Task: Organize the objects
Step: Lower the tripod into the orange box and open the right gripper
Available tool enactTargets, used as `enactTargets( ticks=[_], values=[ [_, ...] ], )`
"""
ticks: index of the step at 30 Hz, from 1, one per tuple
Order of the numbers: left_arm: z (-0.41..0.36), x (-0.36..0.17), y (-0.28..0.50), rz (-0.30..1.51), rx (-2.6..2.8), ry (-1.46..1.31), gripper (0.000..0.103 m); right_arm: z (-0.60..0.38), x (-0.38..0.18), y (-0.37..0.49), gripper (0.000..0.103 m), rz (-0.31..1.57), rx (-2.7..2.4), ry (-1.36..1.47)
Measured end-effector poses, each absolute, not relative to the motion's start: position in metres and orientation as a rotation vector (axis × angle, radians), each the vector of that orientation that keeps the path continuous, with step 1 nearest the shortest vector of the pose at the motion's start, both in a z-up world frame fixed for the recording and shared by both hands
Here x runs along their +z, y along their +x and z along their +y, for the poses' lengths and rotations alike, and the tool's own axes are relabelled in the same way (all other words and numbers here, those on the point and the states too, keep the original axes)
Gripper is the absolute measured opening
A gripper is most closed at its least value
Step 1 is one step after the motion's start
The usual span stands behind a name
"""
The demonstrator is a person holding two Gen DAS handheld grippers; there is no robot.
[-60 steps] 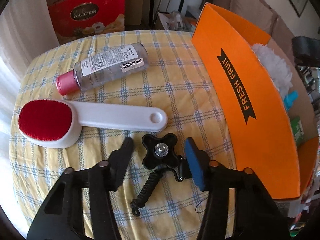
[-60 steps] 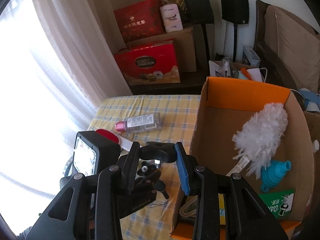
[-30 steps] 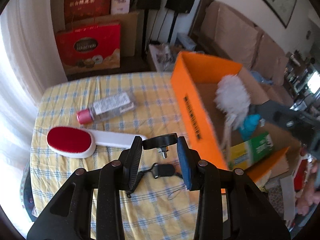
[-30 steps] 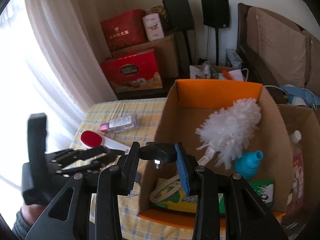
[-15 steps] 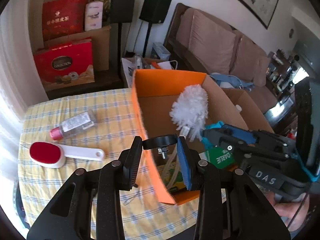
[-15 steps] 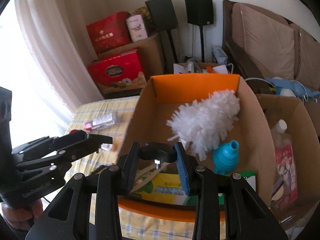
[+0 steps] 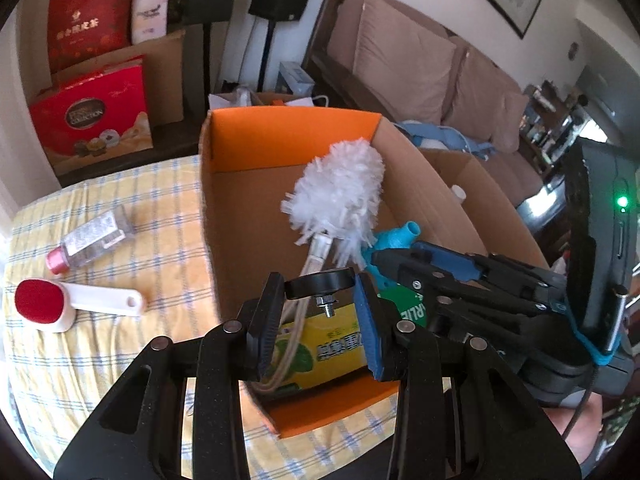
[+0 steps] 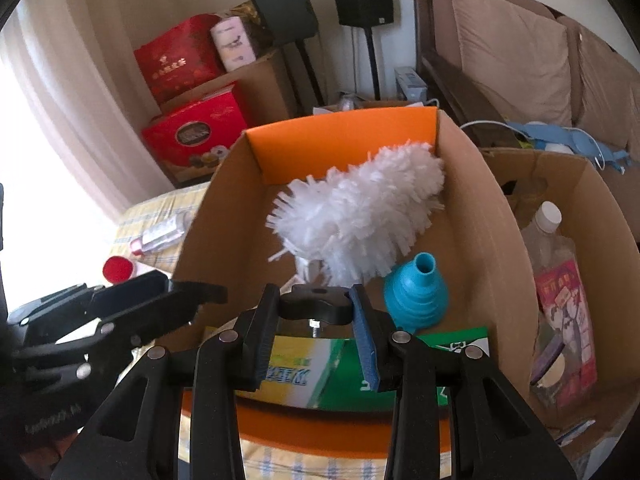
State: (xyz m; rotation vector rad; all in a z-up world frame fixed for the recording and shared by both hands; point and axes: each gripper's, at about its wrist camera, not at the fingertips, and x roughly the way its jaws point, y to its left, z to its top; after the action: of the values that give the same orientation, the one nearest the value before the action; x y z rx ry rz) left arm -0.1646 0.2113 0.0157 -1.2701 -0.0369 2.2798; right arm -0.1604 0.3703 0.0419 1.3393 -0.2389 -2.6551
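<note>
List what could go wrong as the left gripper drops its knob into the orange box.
1. The left gripper pinches the black knob only by its rim, so it may slip early and fall askew onto the white duster instead of the floor of the orange box.
2. The right gripper, holding a second knob, crowds the same opening; the two could collide.

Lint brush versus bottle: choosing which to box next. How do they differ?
The lint brush is white with a red pad; the bottle is clear with a pink cap. The brush has a flat handle; the bottle has none. Both lie on the checked cloth outside the box.
</note>
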Motion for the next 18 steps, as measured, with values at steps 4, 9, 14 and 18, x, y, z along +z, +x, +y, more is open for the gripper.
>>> enactTargets(
  ticks=[4,9,14,18],
  values=[
    [0.224,0.009,-0.166,-0.026,2.267,-1.288,0.033,0.378,0.036,-0.163,0.036,-0.263,-2.661,1.349],
    [0.233,0.002,-0.168,-0.018,2.25,-1.307,0.033,0.387,0.03,-0.166,0.036,-0.294,-2.669,1.363],
    [0.234,-0.005,-0.173,-0.056,2.238,-1.334,0.032,0.394,0.026,-0.167,0.037,-0.322,-2.671,1.367],
    [0.23,-0.002,-0.174,-0.069,2.239,-1.334,0.033,0.396,0.029,-0.165,0.037,-0.326,-2.677,1.354]
  ],
)
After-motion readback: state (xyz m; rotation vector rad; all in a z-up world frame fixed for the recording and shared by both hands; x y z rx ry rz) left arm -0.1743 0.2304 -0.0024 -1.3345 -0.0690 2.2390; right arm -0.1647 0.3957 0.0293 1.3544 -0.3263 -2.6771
